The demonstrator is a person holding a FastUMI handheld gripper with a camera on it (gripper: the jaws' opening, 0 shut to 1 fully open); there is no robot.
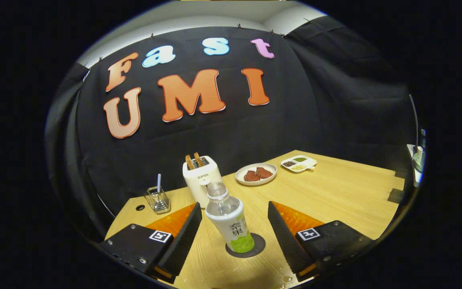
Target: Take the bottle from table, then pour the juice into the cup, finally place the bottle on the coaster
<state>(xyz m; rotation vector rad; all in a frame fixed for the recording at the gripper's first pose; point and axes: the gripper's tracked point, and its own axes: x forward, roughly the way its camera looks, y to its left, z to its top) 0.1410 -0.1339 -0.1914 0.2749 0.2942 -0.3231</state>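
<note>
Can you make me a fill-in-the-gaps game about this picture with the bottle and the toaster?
1. The bottle stands on a dark round ____.
2. The gripper has its fingers ____, one on each side of the bottle, not touching it.
3. Two slices of toast stick out of the white ____.
4. The white plate beyond the bottle holds two brown pieces of ____.

Missing words: coaster; open; toaster; meat
</note>
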